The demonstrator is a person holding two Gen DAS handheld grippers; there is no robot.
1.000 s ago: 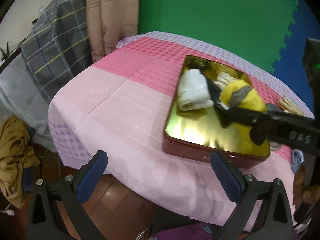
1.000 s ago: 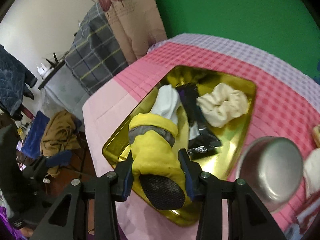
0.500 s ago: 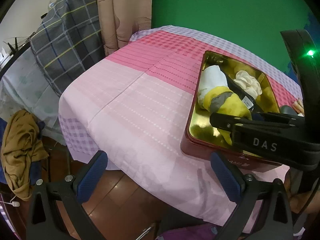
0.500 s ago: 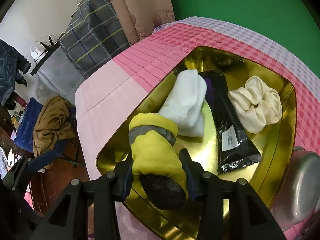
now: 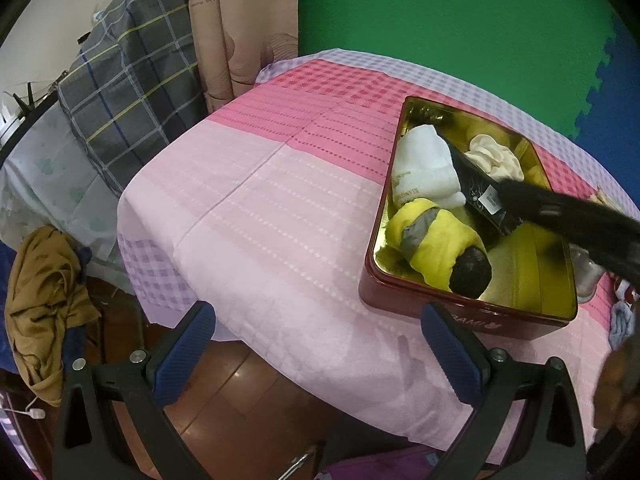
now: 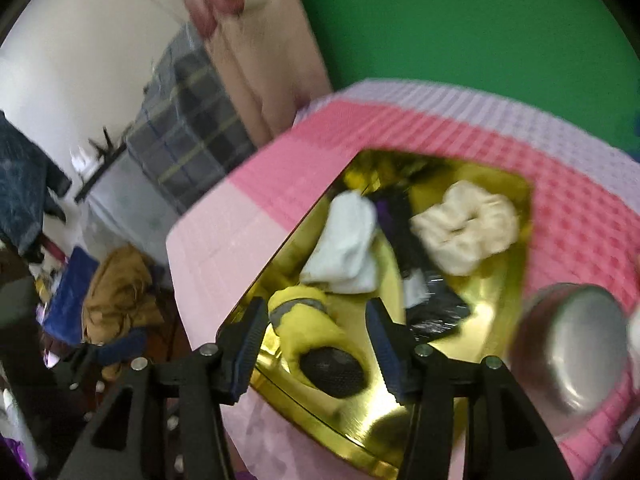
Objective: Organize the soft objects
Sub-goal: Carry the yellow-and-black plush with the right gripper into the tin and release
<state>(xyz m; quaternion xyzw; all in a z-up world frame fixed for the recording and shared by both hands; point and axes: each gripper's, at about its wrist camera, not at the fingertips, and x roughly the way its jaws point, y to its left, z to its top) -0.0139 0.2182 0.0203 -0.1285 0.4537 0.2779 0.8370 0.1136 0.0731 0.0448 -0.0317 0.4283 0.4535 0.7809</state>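
A gold-lined red tin sits on the pink tablecloth. In it lie a yellow and grey glove with a black tip, a white rolled sock, a black packet and a cream scrunchie. My right gripper is open just above the glove, which lies loose in the tin. Its black body reaches over the tin in the left wrist view. My left gripper is open and empty, off the table's near edge.
A steel bowl stands right of the tin. A plaid cloth and beige curtain hang left of the table. A brown garment lies on the floor at left. A green wall is behind.
My right gripper has opened and let go of the yellow glove, which now lies in the tin's near corner. The right gripper has pulled back a little. The left gripper has swung slightly left.
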